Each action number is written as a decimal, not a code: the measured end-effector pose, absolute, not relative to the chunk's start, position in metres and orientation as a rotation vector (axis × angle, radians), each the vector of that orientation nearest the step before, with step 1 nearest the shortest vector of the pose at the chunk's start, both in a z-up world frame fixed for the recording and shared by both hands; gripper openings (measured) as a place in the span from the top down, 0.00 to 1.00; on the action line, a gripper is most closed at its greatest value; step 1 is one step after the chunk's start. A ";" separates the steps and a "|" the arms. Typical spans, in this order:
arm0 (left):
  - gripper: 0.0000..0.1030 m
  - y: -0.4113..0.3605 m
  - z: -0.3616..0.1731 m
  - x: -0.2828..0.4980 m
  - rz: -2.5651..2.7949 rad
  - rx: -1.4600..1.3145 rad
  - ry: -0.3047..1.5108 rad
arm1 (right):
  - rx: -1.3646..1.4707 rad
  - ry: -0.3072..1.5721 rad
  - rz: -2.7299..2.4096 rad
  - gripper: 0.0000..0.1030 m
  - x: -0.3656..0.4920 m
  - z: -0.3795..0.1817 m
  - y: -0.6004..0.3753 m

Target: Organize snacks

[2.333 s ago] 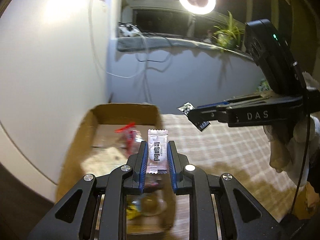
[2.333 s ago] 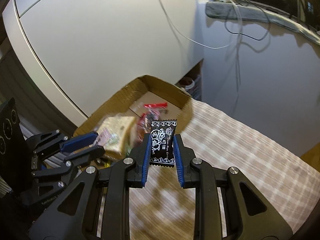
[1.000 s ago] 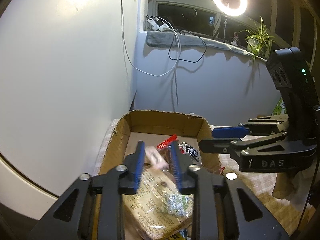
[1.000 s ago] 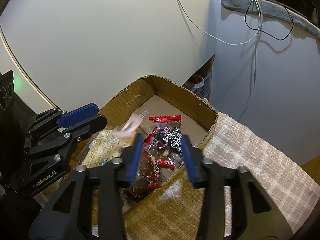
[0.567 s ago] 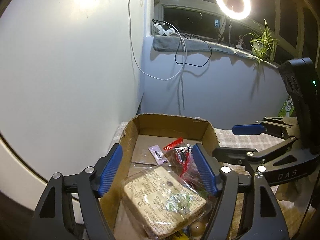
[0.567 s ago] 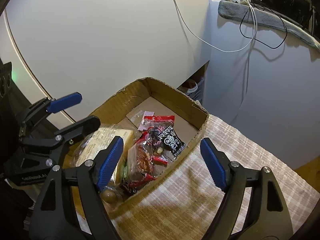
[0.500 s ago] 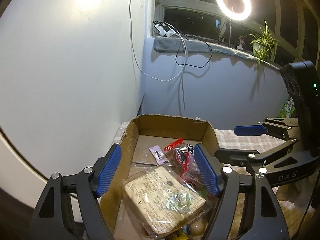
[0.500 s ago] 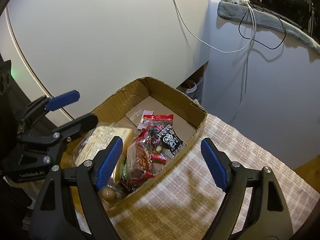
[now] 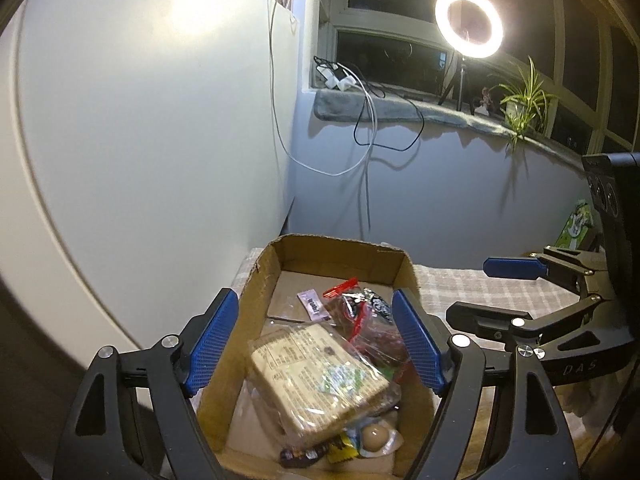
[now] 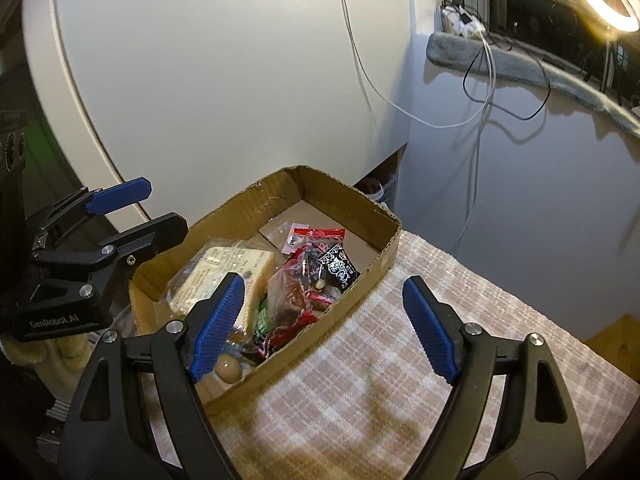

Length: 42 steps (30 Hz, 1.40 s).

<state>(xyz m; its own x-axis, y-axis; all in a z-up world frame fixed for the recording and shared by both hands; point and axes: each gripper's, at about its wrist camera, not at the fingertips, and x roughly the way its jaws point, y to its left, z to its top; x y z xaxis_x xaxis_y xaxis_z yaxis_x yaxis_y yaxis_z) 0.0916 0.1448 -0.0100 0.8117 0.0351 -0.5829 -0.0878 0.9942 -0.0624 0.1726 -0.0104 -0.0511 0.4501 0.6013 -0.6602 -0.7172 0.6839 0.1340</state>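
both grippers hang spread wide with nothing between the pads, and that fits a drop-off: the left gripper sits above the near end of the cardboard box, its jaws having just been opening with no snack left between them, and the right gripper is over the box's near corner and the checked cloth, its jaws likewise just opened and bare. the snacks lie loose inside the box, which i judge is the collecting place for the task; it stands on the cloth-covered table against a pale wall. the biggest item is a clear-wrapped bread slab, tan with printed text on the film, lying tilted over the near pile. beside it a crinkly red packet leans on a small black sachet with white pattern, and a thin red-topped wrapper lies just behind. a small pale pink sachet rests flat on the bare box floor towards the far end, apart from the heap. at the near wall a round brown sweet sits low among yellow and dark wrappers. the far half of the box floor is bare, so more could go there.
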 end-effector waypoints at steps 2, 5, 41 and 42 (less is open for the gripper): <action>0.23 0.143 -0.008 0.086 0.068 -0.094 0.612 | -0.175 0.722 0.820 0.18 0.165 -0.047 -0.014; 0.23 0.140 -0.003 0.075 0.080 -0.104 0.597 | -0.188 0.693 0.815 0.17 0.153 -0.044 -0.019; 0.20 0.097 -0.005 -0.002 0.197 -0.143 0.577 | -0.156 0.552 0.611 0.01 0.069 -0.031 -0.081; 0.20 0.096 -0.006 -0.003 0.199 -0.144 0.579 | -0.156 0.548 0.609 0.01 0.068 -0.031 -0.083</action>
<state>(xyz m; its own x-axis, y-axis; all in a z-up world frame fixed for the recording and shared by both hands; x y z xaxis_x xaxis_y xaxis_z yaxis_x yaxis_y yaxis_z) -0.0029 0.0961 -0.0056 0.8186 0.1460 -0.5556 -0.2264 0.9709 -0.0786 0.0677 -0.0831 -0.0309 0.6833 0.5006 -0.5315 -0.5810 0.8136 0.0194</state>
